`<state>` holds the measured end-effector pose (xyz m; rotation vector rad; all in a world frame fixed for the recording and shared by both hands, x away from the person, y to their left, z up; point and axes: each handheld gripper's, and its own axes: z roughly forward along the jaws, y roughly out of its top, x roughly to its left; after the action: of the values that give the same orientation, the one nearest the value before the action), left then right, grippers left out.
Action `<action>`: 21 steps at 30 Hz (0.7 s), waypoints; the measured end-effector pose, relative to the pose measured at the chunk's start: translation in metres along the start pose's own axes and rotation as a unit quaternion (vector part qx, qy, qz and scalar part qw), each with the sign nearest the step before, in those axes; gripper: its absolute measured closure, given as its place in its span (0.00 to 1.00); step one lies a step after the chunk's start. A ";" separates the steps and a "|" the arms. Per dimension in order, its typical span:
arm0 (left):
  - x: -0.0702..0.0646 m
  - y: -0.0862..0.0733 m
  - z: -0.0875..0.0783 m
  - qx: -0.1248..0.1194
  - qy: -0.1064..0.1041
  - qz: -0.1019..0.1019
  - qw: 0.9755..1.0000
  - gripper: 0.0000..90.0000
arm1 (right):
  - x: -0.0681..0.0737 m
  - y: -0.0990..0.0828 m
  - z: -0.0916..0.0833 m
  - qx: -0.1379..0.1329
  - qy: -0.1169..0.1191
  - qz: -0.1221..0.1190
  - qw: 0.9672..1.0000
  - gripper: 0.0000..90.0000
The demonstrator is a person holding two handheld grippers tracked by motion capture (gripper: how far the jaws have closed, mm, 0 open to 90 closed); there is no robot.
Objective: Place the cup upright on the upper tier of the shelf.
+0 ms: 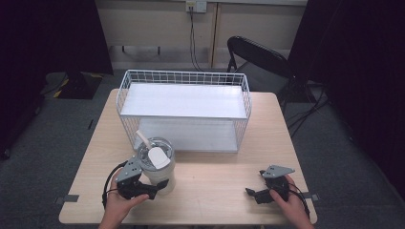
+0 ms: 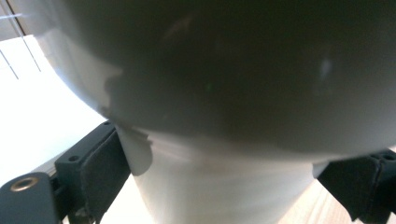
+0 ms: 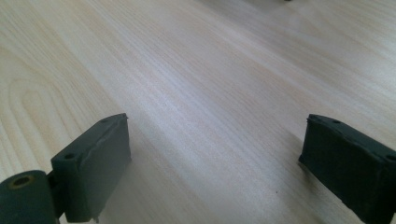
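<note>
At the worktop's point(image 1: 224, 191) front left, the left hand-held gripper point(image 1: 160, 187) sits held by the person's left hand point(image 1: 119, 205), jaws on either side of a white cup point(image 1: 156, 164) with a clear domed lid and a white straw or spout sticking up-left. In the left gripper view the cup point(image 2: 224, 186) sits right between the black pads point(image 2: 105, 168), both jaws touching or nearly touching its narrower lower body, so it reads as clamped on the cup; the wider upper part is dark and blurred. Cup stands upright on the worktop, just in front of the white wire basket point(image 1: 184, 78), near its left front corner. The basket occupies the middle-back of the worktop, with a white shelf panel on top and another below. Front right: right hand-held gripper point(image 1: 253, 193) in the person's right hand point(image 1: 293, 205), low over bare wood, well apart from the cup. Right gripper view shows its jaws spread wide, nothing between them but wood grain point(image 3: 196, 93). Behind the worktop at right, a black folding chair point(image 1: 258, 55).
</note>
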<state>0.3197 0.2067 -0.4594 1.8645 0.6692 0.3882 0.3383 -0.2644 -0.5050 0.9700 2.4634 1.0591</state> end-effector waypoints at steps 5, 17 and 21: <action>-0.002 -0.001 0.002 -0.014 0.009 0.006 1.000 0.09 | 0.000 0.000 0.000 0.000 0.000 0.000 1.000 0.08; -0.003 -0.004 0.011 -0.072 0.019 0.012 0.997 0.09 | 0.000 0.000 0.000 0.000 0.000 0.000 1.000 0.08; -0.004 -0.002 0.014 -0.078 0.017 0.013 0.997 0.10 | 0.000 0.000 0.000 0.000 0.000 0.000 1.000 0.08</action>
<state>0.3234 0.1947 -0.4663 1.7232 0.6189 0.4762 0.3383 -0.2644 -0.5050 0.9698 2.4632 1.0587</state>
